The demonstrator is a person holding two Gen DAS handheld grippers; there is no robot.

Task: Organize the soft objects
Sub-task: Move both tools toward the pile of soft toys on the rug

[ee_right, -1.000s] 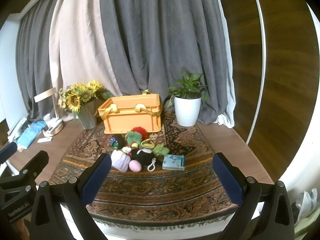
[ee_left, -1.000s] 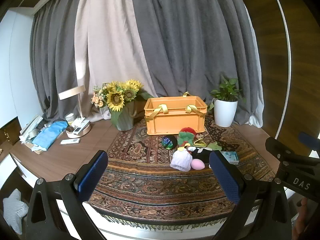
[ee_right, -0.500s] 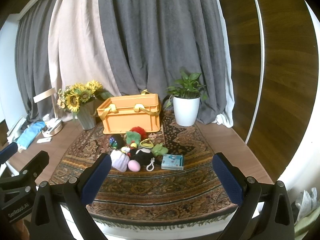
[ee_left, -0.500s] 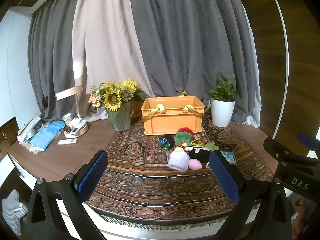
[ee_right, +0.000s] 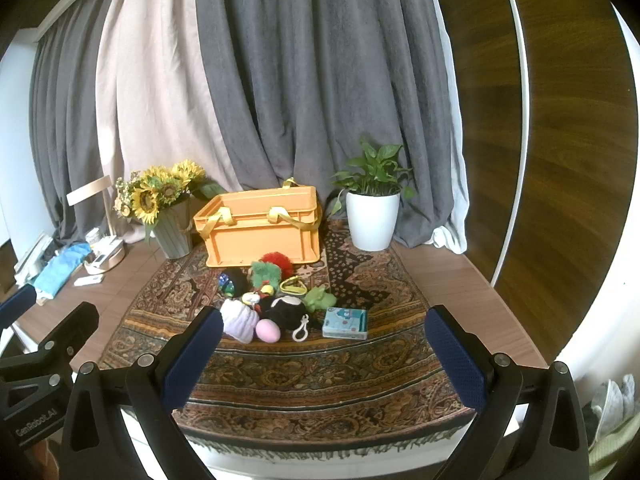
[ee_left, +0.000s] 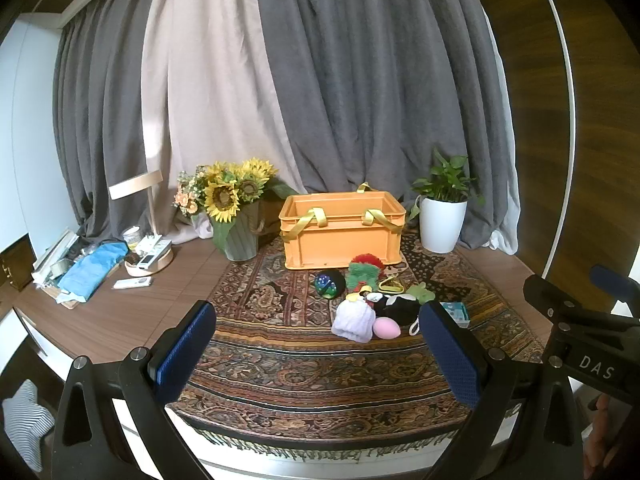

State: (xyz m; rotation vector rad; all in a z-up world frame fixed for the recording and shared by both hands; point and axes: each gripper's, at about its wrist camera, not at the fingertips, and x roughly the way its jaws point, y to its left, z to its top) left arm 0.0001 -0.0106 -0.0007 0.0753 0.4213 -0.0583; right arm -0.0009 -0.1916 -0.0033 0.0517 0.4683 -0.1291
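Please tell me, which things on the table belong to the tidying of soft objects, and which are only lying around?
For the job:
orange crate
lilac knitted toy
pink egg-shaped toy
black and white plush
green and red plush

Just lying about:
sunflower vase
potted plant
small blue box
desk lamp
remote

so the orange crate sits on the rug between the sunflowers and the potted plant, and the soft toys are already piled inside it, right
Not quite. The orange crate does sit on the rug between the sunflowers and the potted plant, but the soft toys lie on the rug in front of it, as the right wrist view shows.
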